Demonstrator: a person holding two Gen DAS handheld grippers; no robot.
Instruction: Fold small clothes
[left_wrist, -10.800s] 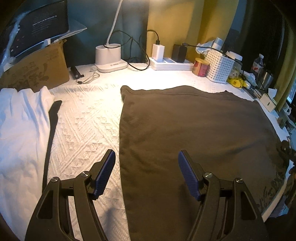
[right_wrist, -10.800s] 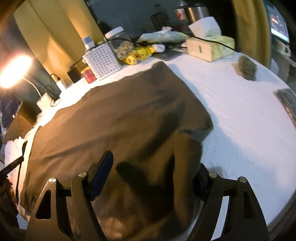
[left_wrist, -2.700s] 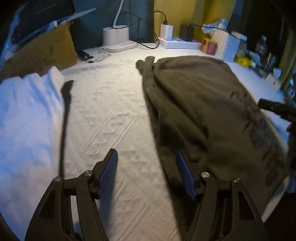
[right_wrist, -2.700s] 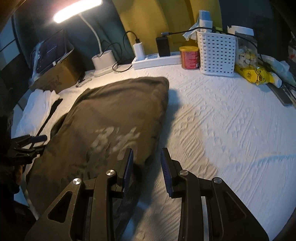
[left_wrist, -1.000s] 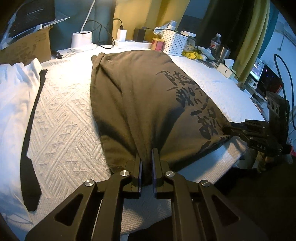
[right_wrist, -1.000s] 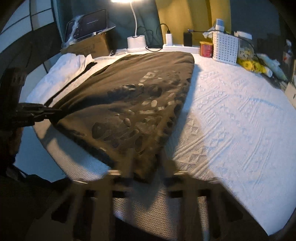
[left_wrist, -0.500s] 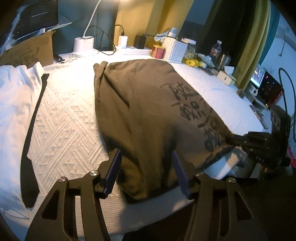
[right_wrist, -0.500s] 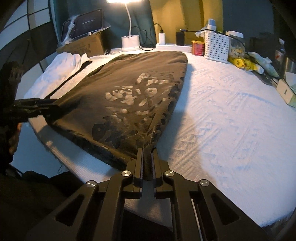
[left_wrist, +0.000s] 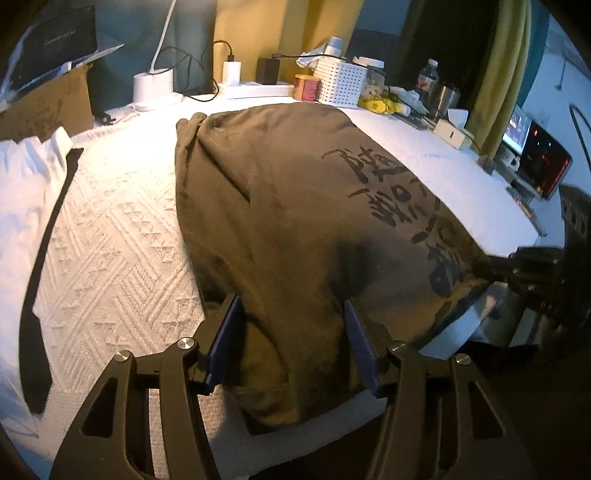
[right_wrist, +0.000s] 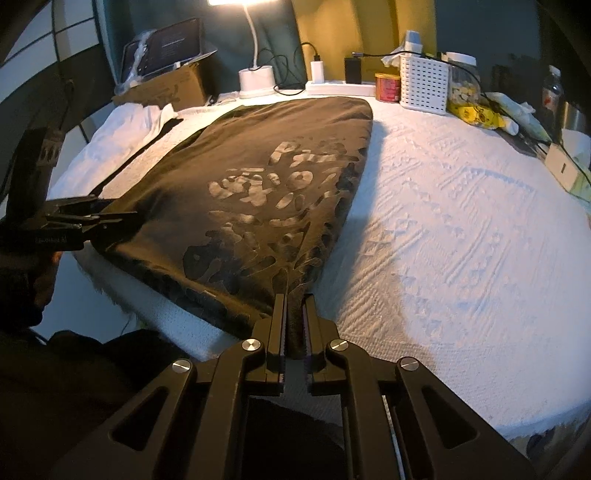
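While its 2 blue-padded fingers (left_wrist: 227, 334) stand spread apart, the left gripper (left_wrist: 291, 341) straddles the near hem of the dark olive shirt (left_wrist: 295, 206) without pinching it; cloth lies slack between the pads. The right gripper (right_wrist: 294, 317) is closed tight on the shirt's near right corner, a dark tuft of fabric squeezed between its fingers (right_wrist: 279, 317) right at the table's front edge. In the left wrist view that same right gripper (left_wrist: 491, 269) shows at the far right, its tip touching the shirt's corner; in the right wrist view the left gripper (right_wrist: 122, 218) sits at the shirt's other near corner.

The shirt (right_wrist: 258, 192) lies along the middle of the white quilted tablecloth (right_wrist: 461, 221), folded into a long narrow shape with bold brush-stroke lettering (left_wrist: 402, 199) facing up, its near end hanging a little over the table's front edge and its far end bunched into creases near the back.

To the left of the shirt lies a white garment (left_wrist: 22, 206) with a black strip (left_wrist: 40, 266) along its edge, well apart from the olive cloth. Behind it stands a cardboard box (left_wrist: 48, 107). Along the back of the table are a white desk lamp base (left_wrist: 153, 85), a power strip (left_wrist: 255, 88) with chargers plugged in, a red tin (right_wrist: 387, 86), and a white perforated basket (right_wrist: 424, 83). A yellow packet (right_wrist: 474, 112) lies just beside the basket.
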